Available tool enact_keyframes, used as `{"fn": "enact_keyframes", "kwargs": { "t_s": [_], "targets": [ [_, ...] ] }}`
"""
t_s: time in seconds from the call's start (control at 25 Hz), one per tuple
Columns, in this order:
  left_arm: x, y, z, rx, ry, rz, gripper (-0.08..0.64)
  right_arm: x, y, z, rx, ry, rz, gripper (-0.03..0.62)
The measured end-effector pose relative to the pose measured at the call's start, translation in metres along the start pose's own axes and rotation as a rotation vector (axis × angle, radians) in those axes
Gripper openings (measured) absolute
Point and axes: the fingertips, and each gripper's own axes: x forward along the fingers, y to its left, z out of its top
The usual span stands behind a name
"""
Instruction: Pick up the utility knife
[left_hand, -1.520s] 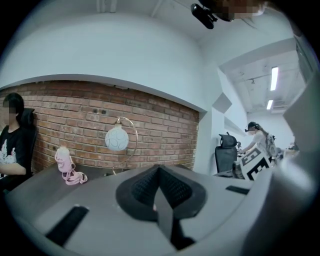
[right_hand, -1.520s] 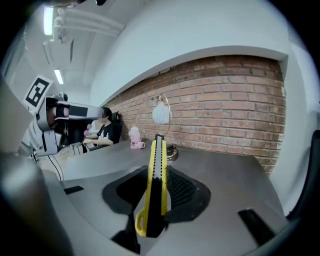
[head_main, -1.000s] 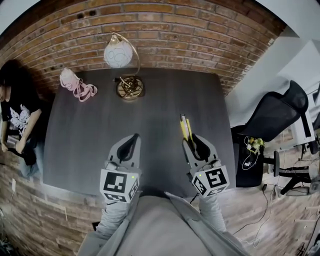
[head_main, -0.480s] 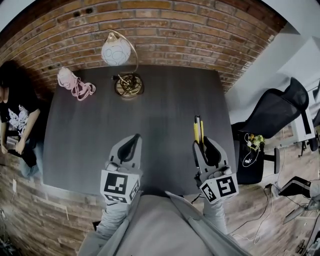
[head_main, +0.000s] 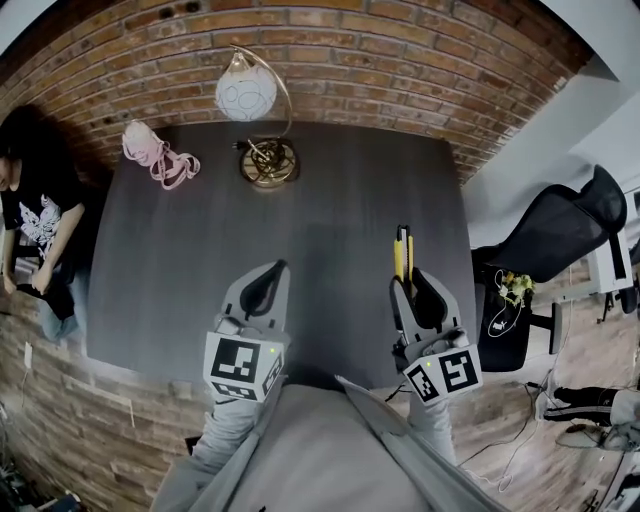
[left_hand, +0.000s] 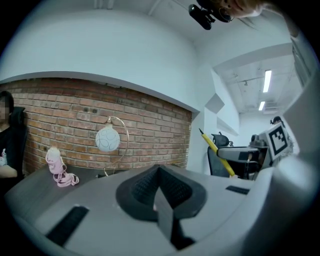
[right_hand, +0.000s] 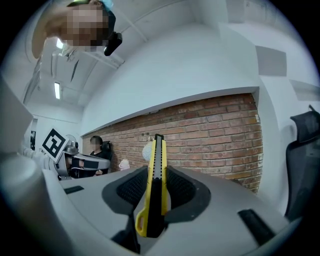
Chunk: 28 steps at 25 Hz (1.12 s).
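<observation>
Utility knife (head_main: 401, 250) higher, inside right tool (head_main: 412, 288).

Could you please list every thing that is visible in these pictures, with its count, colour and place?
table: 1, dark grey, in the middle, against the brick wall
brick wall: 1, red-brown, behind the table
lamp: 1, white globe on a gold stand, far edge of the table
pink item: 1, pink with straps, far left corner of the table
office chair: 1, black, on the floor right of the table
bystander: 1, black shirt, left of the table
utility knife: 1, yellow and black, held above the table, pointing away from the person
left gripper: 1, grey, jaws together, nothing in it, over the near part of the table
right gripper: 1, grey, shut on the utility knife
</observation>
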Motion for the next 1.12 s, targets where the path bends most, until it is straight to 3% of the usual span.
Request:
{"fn": "enact_keyframes", "kwargs": {
  "t_s": [1.12],
  "targets": [
    [0.0,0.012,-0.001,-0.006,0.013,0.042,0.018,0.012,-0.002,-0.002,0.019,-0.001,0.022,0.13]
  ]
}}
